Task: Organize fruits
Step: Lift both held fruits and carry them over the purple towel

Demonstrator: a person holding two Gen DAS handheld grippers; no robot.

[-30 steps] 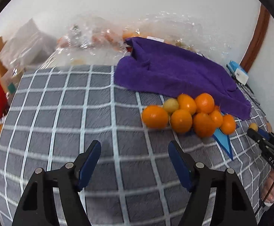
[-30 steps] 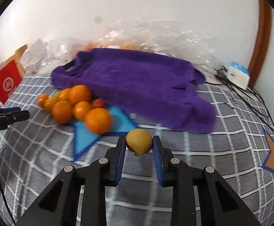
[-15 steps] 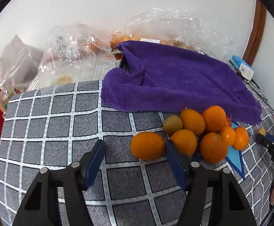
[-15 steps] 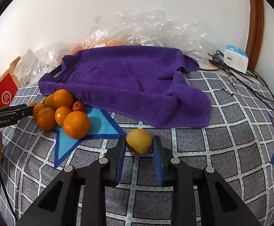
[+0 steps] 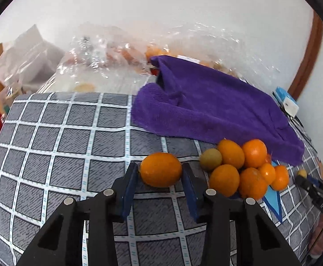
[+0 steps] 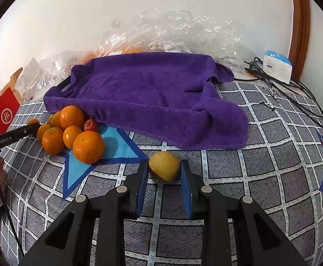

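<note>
The jaws of the left gripper (image 5: 160, 178) are closing around a lone orange (image 5: 161, 169), which sits between the pads; the left pad looks to touch its skin, while contact on the right side is hard to judge. The jaws of the right gripper (image 6: 164, 178) are pinching a yellow fruit (image 6: 164, 166), low over the checked cloth (image 6: 261, 166) just in front of the purple towel (image 6: 152, 95).

Taking the towel as landmark, the biggest risk is the fruit pile (image 6: 72, 133) at its front left edge: the lone orange lies just to the pile's side, so a jolt while closing or lifting could, in my judgement, knock the neighbours and send them rolling over the soft, uneven cloth. Next, the orange itself is round and smooth; if the pads close off-centre it may squirt forward toward the towel. The yellow fruit is gripped near the pad tips, so a tilt could let it slip out.

What lies under the towel is hidden; only a dark edge shows at its far left corner. The clear plastic bags (image 6: 172, 33) behind it blur their contents: orange shapes, not countable. The small red fruit (image 6: 91, 125) at the towel's hem is partly covered by oranges. Whether the yellow fruit rests on the cloth or hangs free cannot be told.
</note>
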